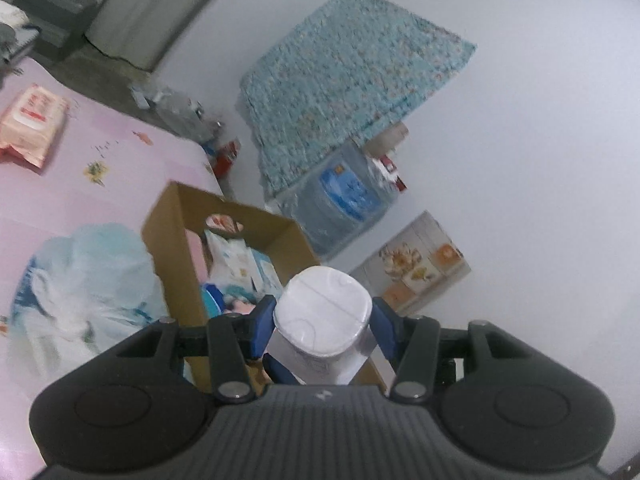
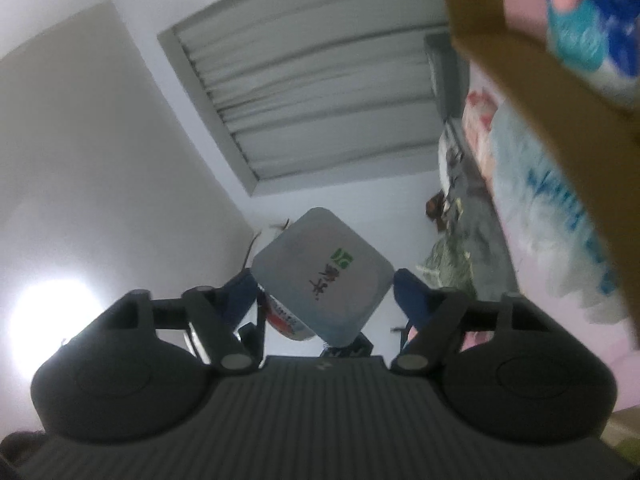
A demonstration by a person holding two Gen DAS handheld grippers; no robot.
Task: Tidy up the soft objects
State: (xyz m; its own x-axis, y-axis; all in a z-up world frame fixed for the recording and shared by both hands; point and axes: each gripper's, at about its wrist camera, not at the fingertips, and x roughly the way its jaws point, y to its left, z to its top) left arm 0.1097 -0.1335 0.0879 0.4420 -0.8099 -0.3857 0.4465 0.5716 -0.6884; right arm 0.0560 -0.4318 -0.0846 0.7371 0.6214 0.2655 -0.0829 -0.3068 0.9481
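Little can be read. The grey pack (image 2: 322, 276) between the right gripper's fingers carries a green logo and dark characters, too blurred to make out. The water jug's blue label (image 1: 348, 192) and the pink wipes pack (image 1: 34, 126) at far left bear print too small to read.

left tool (image 1: 322, 322) clamped, angled downward; right tool (image 2: 324, 292) half-spread, tipped upward

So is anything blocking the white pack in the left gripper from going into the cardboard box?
Nothing visible does. The white pack sits between the left gripper pads, just above the open cardboard box, which already holds packets but has room.
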